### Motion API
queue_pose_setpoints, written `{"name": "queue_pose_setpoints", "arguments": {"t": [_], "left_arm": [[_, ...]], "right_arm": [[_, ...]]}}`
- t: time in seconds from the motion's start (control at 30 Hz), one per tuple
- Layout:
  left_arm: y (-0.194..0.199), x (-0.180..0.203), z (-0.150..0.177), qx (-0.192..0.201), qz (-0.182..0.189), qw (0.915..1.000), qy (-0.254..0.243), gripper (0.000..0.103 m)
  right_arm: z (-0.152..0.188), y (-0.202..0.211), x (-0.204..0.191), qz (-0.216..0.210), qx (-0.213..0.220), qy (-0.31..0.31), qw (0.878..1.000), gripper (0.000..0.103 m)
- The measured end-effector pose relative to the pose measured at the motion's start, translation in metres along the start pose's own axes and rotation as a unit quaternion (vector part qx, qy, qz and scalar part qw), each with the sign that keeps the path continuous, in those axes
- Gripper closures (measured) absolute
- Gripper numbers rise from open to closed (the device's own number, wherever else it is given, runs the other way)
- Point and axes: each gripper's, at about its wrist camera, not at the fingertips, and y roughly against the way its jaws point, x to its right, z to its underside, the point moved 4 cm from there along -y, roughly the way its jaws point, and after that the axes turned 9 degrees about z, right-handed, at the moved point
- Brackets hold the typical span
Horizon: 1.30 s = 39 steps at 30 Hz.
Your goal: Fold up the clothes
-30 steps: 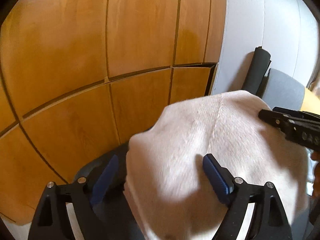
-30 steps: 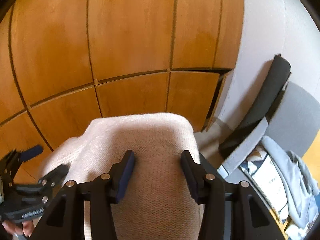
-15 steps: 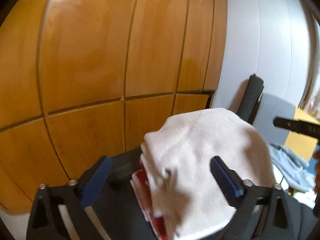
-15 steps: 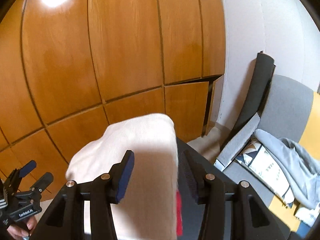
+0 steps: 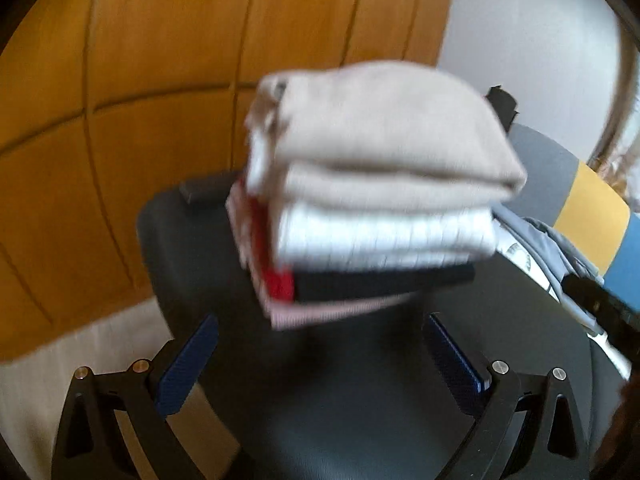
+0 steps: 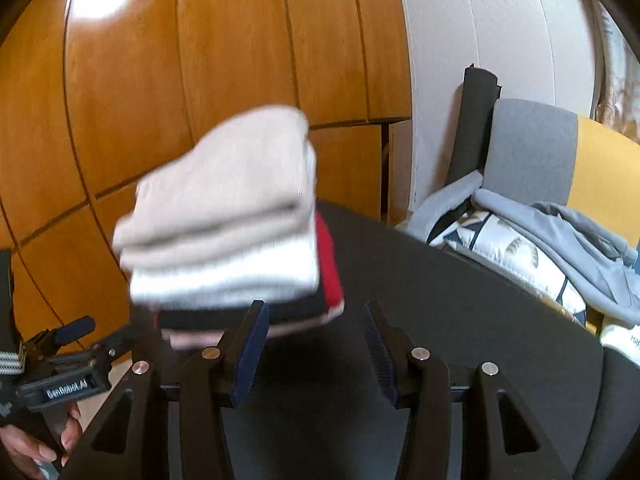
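Note:
A stack of folded clothes (image 5: 360, 208) rests on a dark table (image 5: 360, 420). A beige knit sweater (image 5: 380, 132) lies on top, over a white ribbed garment (image 5: 380, 236), a dark layer, a red one and a pink one. My left gripper (image 5: 320, 364) is open and empty, a short way back from the stack. In the right wrist view the same stack (image 6: 224, 232) sits just ahead and left of my right gripper (image 6: 316, 352), which is also open and empty. The left gripper (image 6: 100, 334) shows at the lower left, held by a hand (image 6: 36, 444).
Wooden wall panels (image 6: 200, 60) stand behind the table. To the right, a grey chair (image 6: 532, 140) holds a grey hoodie (image 6: 560, 232) and a patterned cushion (image 6: 516, 256). The dark table (image 6: 460, 320) stretches out to the right of the stack.
Both grippers have drawn back from the beige sweater, which they flanked closely before. The sweater now lies free on top of the stack, and the lower layers have come into view.

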Motion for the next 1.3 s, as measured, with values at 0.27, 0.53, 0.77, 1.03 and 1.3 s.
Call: {"name": "queue_pose_setpoints", "arguments": {"t": [0.27, 0.53, 0.77, 1.03, 1.3], "left_arm": [[-0.008, -0.015, 0.042, -0.019, -0.037, 0.9987, 0.029, 0.0], [-0.008, -0.003, 0.047, -0.024, -0.049, 0.9983, -0.019, 0.0], [-0.008, 0.008, 0.052, -0.029, -0.058, 0.996, -0.061, 0.0], [-0.005, 0.009, 0.051, -0.024, -0.06, 0.9953, -0.071, 0.0], [-0.01, 0.008, 0.053, -0.034, -0.045, 0.9966, -0.061, 0.0]], "right_arm": [[0.063, -0.008, -0.021, 0.001, 0.017, 0.01, 1.0, 0.053], [0.087, -0.027, -0.04, 0.036, 0.003, 0.026, 0.999, 0.053], [0.089, -0.029, -0.048, 0.041, 0.007, 0.042, 0.998, 0.053], [0.093, -0.03, -0.048, 0.046, 0.008, 0.045, 0.998, 0.053], [0.093, -0.031, -0.047, 0.042, 0.008, 0.042, 0.998, 0.053]]}}
